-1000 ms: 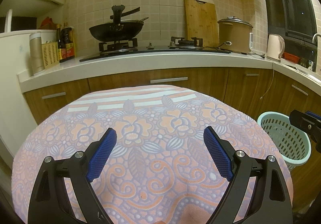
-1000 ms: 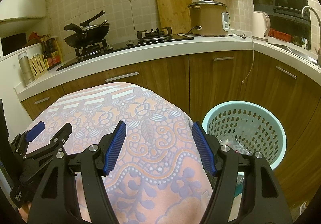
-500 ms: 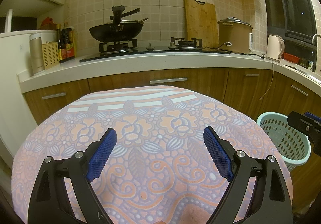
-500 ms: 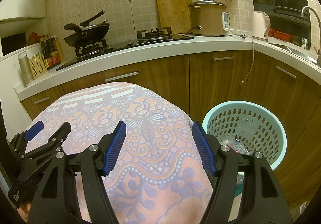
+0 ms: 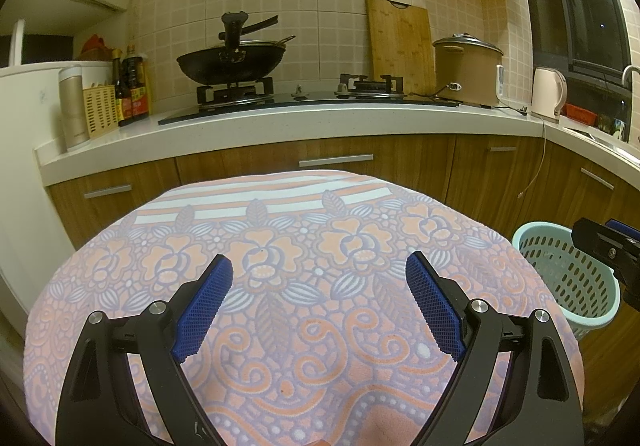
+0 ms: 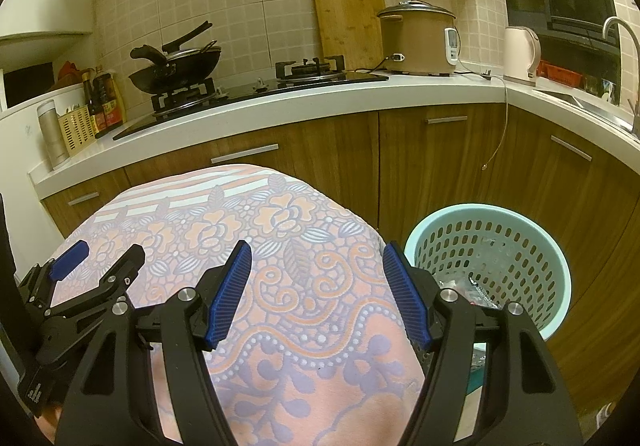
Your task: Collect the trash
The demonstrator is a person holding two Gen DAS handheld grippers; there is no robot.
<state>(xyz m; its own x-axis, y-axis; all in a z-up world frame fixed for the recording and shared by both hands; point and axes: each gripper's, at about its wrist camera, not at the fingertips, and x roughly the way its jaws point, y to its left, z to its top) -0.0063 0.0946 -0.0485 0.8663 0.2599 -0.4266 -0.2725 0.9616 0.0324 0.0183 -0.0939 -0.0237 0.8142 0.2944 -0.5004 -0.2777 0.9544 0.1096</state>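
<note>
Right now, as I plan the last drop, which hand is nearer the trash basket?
Right. The right gripper is open beside the basket; the left gripper, also open and empty, is over the tablecloth.

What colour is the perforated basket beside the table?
Light mint green basket, clearest in the right wrist view.

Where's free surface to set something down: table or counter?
The floral tablecloth is bare from its striped far edge to both tools, left tool and right tool, both open. Counter: a bare strip in front of the stove. Crowded at the bottles on the left and from rice cooker to kettle.
</note>
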